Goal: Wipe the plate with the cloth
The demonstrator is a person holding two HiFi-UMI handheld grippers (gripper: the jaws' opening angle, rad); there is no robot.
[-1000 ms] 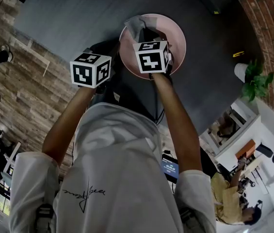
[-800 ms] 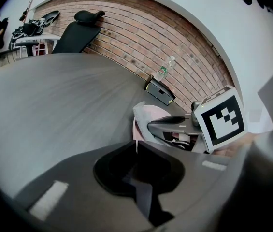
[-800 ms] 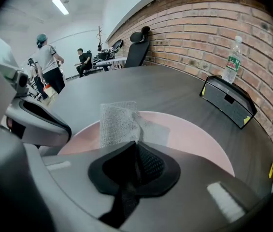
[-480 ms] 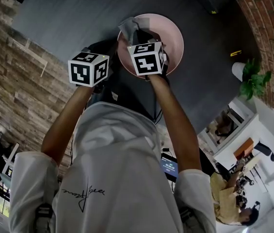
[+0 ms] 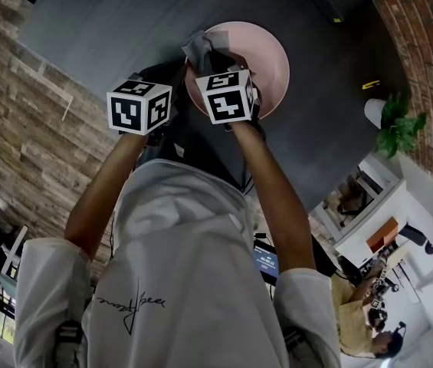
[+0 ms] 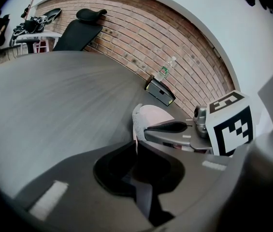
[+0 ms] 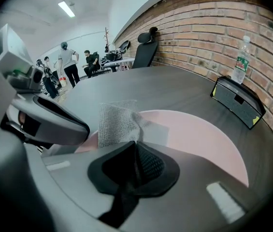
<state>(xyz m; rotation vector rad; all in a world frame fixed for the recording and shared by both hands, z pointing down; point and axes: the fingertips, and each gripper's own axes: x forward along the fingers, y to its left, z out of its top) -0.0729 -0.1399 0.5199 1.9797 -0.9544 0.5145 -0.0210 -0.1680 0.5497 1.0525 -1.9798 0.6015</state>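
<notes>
A pink plate [image 5: 266, 48] [image 7: 199, 139] [image 6: 156, 115] lies on the dark grey table [image 5: 101, 21]. My left gripper [image 5: 178, 79] [image 6: 136, 146] is at the plate's left rim and shut on a thin pink edge of it. A grey cloth [image 5: 199, 47] [image 7: 117, 122] [image 6: 137, 122] stands up over the plate's left part. It rises from between the tips of my right gripper [image 5: 216, 58] [image 7: 136, 144]. Those jaws have just been opening a little, but they still pinch the cloth's lower corner. The cloth's underside is hidden.
A black box [image 7: 237, 100] [image 6: 160, 92] and a water bottle [image 7: 241, 59] stand at the table's far side by the brick wall. A potted plant [image 5: 396, 125] and a small yellow thing [image 5: 371, 85] lie to the right. Beyond the table are an office chair [image 7: 143, 47] and people [image 7: 68, 64].
My right gripper has carried the cloth leftwards across the plate, towards its left rim. The left gripper has stayed where it was on the rim.
</notes>
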